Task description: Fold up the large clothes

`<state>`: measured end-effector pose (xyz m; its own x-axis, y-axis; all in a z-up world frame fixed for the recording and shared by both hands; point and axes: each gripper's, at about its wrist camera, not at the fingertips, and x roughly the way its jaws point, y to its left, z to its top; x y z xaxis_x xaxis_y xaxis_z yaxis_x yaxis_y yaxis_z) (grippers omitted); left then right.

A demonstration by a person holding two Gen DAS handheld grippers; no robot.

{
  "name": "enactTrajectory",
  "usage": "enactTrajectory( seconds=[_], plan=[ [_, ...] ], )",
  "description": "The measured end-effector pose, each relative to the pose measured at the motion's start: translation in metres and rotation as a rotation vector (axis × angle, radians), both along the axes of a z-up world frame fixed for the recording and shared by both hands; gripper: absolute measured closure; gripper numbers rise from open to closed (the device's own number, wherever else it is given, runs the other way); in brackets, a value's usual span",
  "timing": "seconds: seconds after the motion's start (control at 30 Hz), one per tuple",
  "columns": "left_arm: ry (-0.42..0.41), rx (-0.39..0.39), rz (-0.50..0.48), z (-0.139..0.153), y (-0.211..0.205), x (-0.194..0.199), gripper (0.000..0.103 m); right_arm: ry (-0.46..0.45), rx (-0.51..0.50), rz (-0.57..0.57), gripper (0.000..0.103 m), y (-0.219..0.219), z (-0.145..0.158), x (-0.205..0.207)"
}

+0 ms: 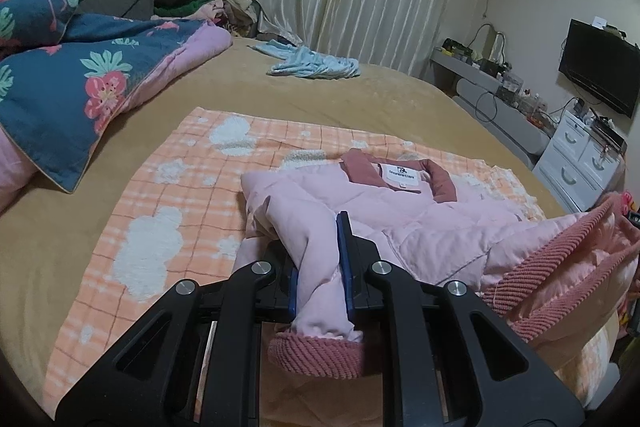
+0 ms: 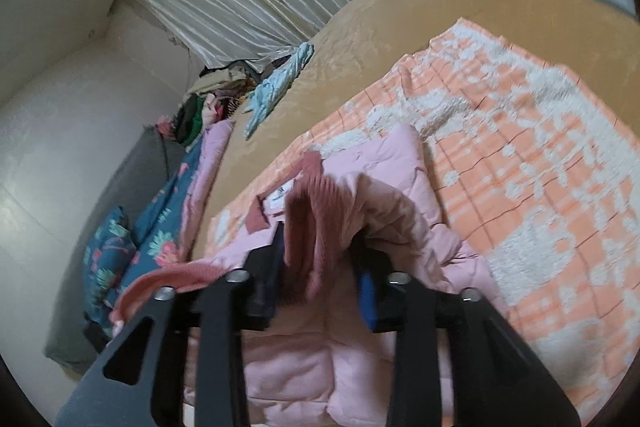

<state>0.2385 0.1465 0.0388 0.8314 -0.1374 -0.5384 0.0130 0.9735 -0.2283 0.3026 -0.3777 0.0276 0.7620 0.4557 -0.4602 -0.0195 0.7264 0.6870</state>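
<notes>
A pink quilted jacket [image 1: 420, 223] with a dusky-red collar [image 1: 440, 183] and ribbed trim lies on an orange checked blanket [image 1: 168, 211] spread over the bed. My left gripper [image 1: 316, 239] is shut on a pink fold of the jacket just above a ribbed cuff [image 1: 316, 351]. In the right wrist view the jacket [image 2: 392, 187] is bunched up. My right gripper [image 2: 318, 235] stands open, its jaws apart, and a ribbed red strip [image 2: 312, 227] of the jacket hangs loosely between them. The picture is blurred there. The blanket [image 2: 540, 167] stretches off to the right.
A dark blue floral quilt [image 1: 80, 83] is heaped at the left of the tan bed [image 1: 320, 95]. A light blue garment [image 1: 316, 63] lies farther back, near a pile of clothes [image 1: 200, 3] by the curtain. White drawers [image 1: 580, 163] and a television [image 1: 600, 67] stand at the right.
</notes>
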Motion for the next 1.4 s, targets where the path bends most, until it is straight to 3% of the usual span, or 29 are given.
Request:
enactTrajectory(
  seconds=[0.13,0.3,0.37,0.53,0.63,0.8,0.9,0.97,1.1,1.13,1.17,1.2,1.33,1.4],
  plan=[
    [0.008,-0.001,-0.013,-0.003,0.0,0.008,0.094,-0.014,0.025,-0.017,0.044,-0.003,-0.002,0.003],
    [0.011,0.006,-0.026,-0.005,-0.002,0.014,0.094,-0.081,0.012,-0.011,0.035,-0.001,0.007,0.0],
    [0.016,0.001,-0.028,-0.006,-0.002,0.017,0.094,-0.111,-0.012,-0.013,0.027,0.002,0.012,-0.004],
    [0.024,0.004,-0.03,-0.009,-0.003,0.022,0.093,-0.165,-0.198,-0.035,0.015,0.018,0.014,-0.027],
    [0.027,-0.005,-0.033,-0.01,-0.003,0.023,0.091,-0.166,-0.264,-0.038,0.011,0.027,-0.002,-0.043],
    [0.026,-0.014,-0.042,-0.01,-0.003,0.023,0.088,-0.142,-0.467,-0.073,0.008,0.041,-0.028,-0.052],
    [0.025,-0.028,-0.046,-0.009,-0.003,0.021,0.08,-0.127,-0.559,-0.075,0.008,0.044,-0.043,-0.047],
    [0.022,-0.047,-0.055,-0.006,-0.002,0.019,0.069,-0.108,-0.556,-0.067,0.008,0.04,-0.055,-0.045],
    [0.02,-0.054,-0.064,0.001,-0.005,0.014,0.06,-0.081,-0.558,-0.066,0.008,0.031,-0.067,-0.043],
    [0.018,-0.058,-0.066,0.003,-0.006,0.012,0.054,-0.08,-0.55,-0.067,0.008,0.028,-0.068,-0.044],
    [0.012,-0.069,-0.077,0.005,-0.007,0.01,0.04,-0.08,-0.541,-0.067,0.008,0.027,-0.068,-0.044],
    [0.005,-0.08,-0.087,0.008,-0.007,0.007,0.035,-0.081,-0.526,-0.068,0.008,0.024,-0.069,-0.045],
    [-0.05,-0.003,-0.057,0.024,-0.014,-0.007,0.018,-0.078,-0.508,-0.061,0.008,0.021,-0.069,-0.046],
    [-0.068,0.02,-0.042,0.029,-0.013,-0.012,0.018,-0.077,-0.508,-0.045,0.008,0.023,-0.07,-0.046]
  ],
)
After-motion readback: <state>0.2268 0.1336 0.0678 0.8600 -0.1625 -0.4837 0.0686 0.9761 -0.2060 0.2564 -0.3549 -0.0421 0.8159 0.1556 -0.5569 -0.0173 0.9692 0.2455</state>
